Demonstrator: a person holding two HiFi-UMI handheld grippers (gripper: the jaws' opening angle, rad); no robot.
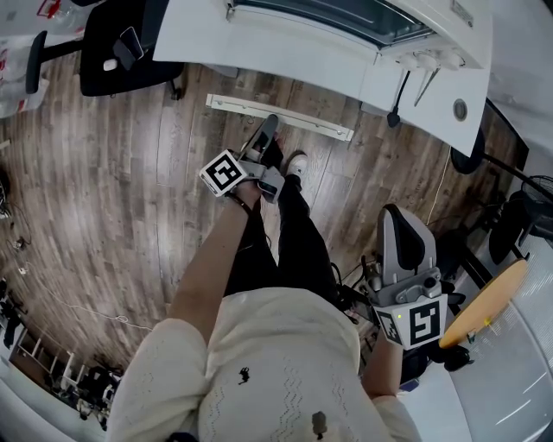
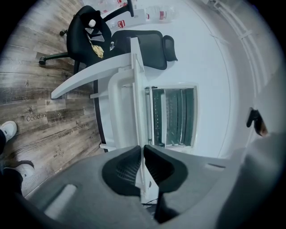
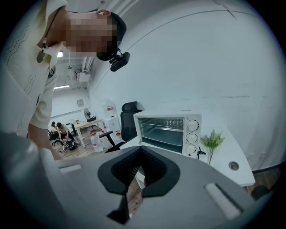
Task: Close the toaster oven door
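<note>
The white toaster oven point(image 3: 167, 129) stands on a white table point(image 3: 232, 156), its door dropped open so the rack inside shows. From above, the open glass door point(image 1: 346, 13) juts past the table point(image 1: 285, 60) at the top of the head view. My left gripper point(image 1: 270, 123) is held out level toward the table edge. Its jaws are all but together with nothing between them, and the oven point(image 2: 173, 117) lies straight beyond the left gripper point(image 2: 142, 148). My right gripper point(image 1: 399, 211) hangs back at the lower right. The right gripper point(image 3: 141, 150) is shut and empty, well short of the oven.
A black office chair point(image 1: 121, 47) stands at the table's left end, with a second chair point(image 2: 147, 42) behind the table. A small green plant point(image 3: 212, 141) sits right of the oven. My legs and shoes point(image 1: 294, 164) stand on the wood floor. A yellow round board point(image 1: 488, 302) is at far right.
</note>
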